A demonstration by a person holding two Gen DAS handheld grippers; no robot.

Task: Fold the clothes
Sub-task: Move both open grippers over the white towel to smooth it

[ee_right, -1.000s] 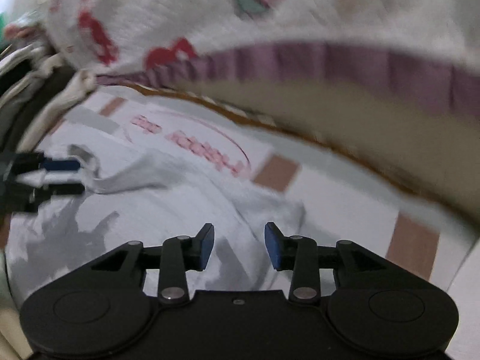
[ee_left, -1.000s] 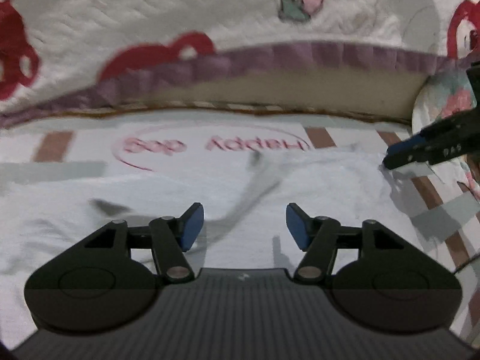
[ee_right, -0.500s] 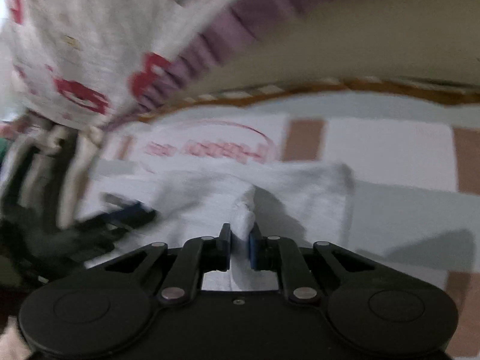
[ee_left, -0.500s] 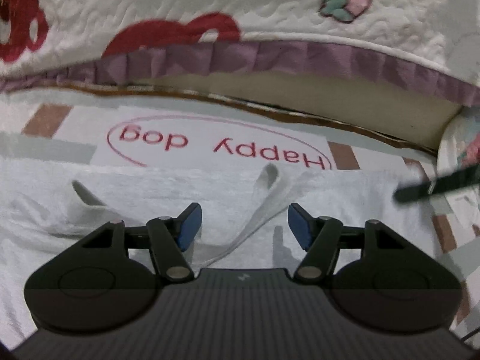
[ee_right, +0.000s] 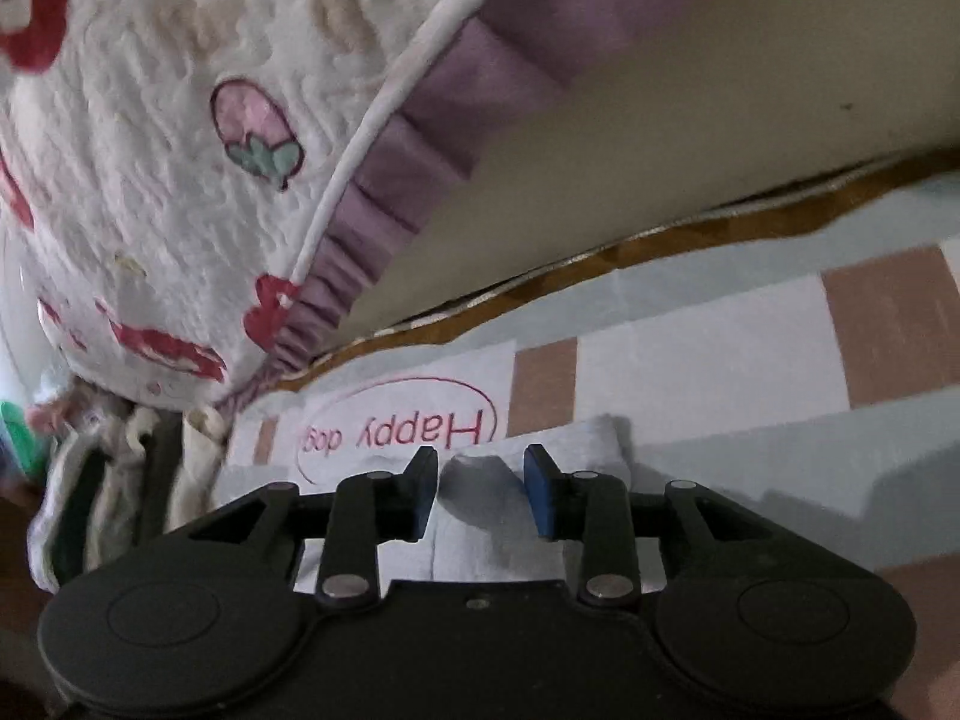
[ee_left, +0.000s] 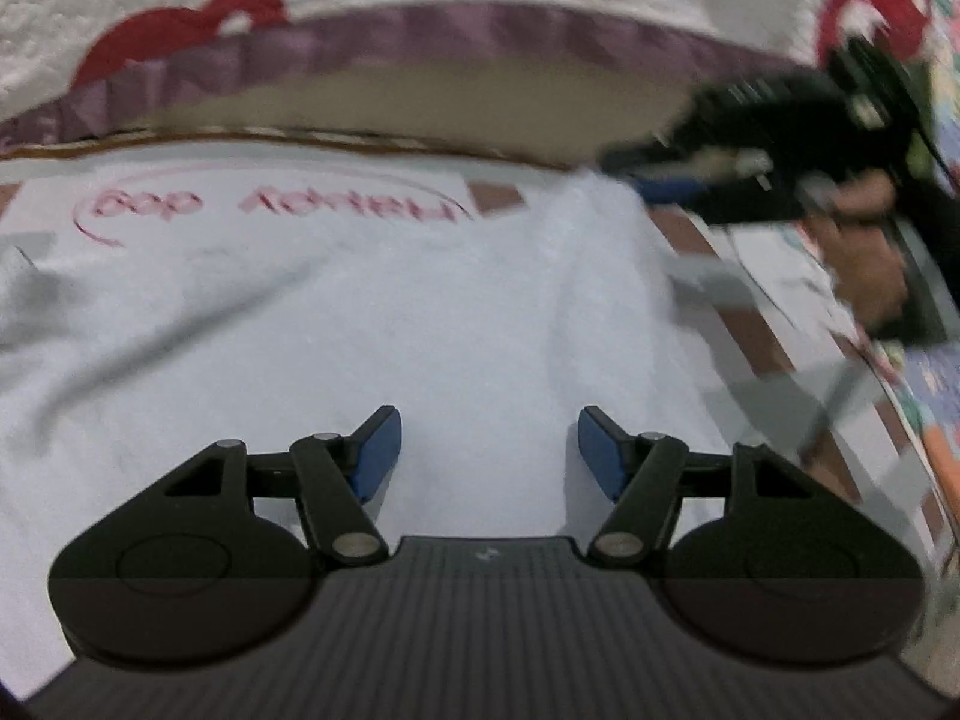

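Observation:
A white garment [ee_left: 372, 324] lies spread on a checked "Happy dog" mat [ee_left: 270, 204]. My left gripper [ee_left: 485, 450] is open and hovers over the middle of the cloth, holding nothing. My right gripper [ee_right: 480, 489] is open, its jaws either side of a raised fold of the same white garment [ee_right: 498, 516] without clamping it. The right gripper also shows blurred in the left wrist view [ee_left: 780, 138] at the cloth's far right corner, held by a hand.
A quilted white bedspread [ee_right: 180, 120] with red prints and a purple frill [ee_left: 420, 36] overhangs the mat at the back. A pile of pale and dark clothes [ee_right: 114, 480] lies at the left in the right wrist view.
The right gripper was shut on a pinch of the white garment and has now opened, with the fold still between its jaws. The left gripper has moved closer over the cloth, staying open.

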